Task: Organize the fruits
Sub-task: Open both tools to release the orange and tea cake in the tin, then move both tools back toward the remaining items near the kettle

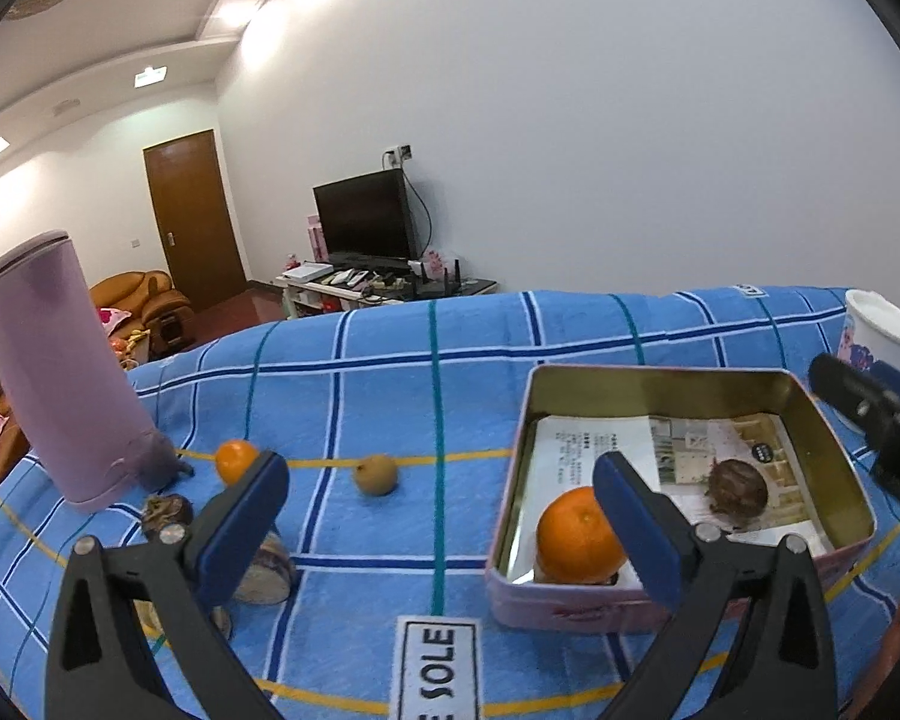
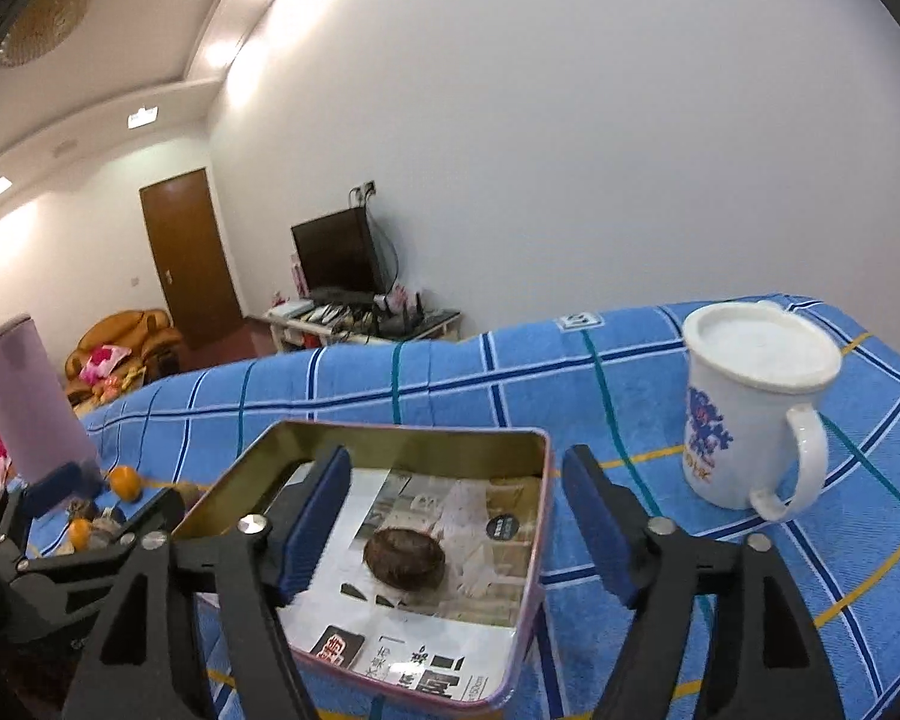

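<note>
My left claw gapes wide, empty, above the blue checked cloth. Right claw hangs part open over the tin, holding nothing. Inside the tin: an orange and a brown fruit. More fruit lies loose near the pink cylinder.

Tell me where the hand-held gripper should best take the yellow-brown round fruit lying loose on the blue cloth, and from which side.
Probably grip the yellow-brown fruit across its widest middle, coming down from above and from the near side with the left hand-held gripper, whose jaws stand open and empty. The fruit is round, sits alone on the cloth, and has free space on both flanks, so the fingers can straddle it.
</note>
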The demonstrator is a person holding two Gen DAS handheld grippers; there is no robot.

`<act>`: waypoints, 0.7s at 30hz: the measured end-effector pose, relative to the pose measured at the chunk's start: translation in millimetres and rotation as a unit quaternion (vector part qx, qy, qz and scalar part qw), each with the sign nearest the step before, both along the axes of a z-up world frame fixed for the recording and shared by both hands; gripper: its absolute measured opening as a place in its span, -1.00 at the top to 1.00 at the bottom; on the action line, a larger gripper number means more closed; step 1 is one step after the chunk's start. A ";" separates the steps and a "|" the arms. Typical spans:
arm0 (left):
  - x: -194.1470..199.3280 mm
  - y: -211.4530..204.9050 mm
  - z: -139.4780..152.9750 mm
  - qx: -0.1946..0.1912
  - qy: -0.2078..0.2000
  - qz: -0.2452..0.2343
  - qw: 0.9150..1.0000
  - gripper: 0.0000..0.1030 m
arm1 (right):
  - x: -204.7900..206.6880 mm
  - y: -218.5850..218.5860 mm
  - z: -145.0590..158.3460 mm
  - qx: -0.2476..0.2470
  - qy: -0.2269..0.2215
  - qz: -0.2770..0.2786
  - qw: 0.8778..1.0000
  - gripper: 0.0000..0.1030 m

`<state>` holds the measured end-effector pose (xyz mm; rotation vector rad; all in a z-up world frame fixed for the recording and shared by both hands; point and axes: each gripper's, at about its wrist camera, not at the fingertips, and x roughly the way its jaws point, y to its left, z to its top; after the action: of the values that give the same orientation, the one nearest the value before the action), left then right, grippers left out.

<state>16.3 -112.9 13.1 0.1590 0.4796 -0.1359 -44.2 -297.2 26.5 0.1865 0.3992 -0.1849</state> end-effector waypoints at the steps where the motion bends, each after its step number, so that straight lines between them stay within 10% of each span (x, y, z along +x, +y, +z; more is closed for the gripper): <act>1: -0.8 1.5 0.1 0.000 0.000 0.001 1.000 -1.00 | -1.5 -0.2 0.5 0.000 -0.006 -0.004 1.000 -0.48; 21: -8.8 53.4 -3.2 0.004 0.008 0.030 1.000 -1.00 | 0.3 31.2 -4.6 -0.002 0.002 -0.012 1.000 -0.48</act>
<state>7.5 -59.4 9.9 0.1516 0.5014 -0.0771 -43.8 -266.0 21.8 0.1876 0.3997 -0.2098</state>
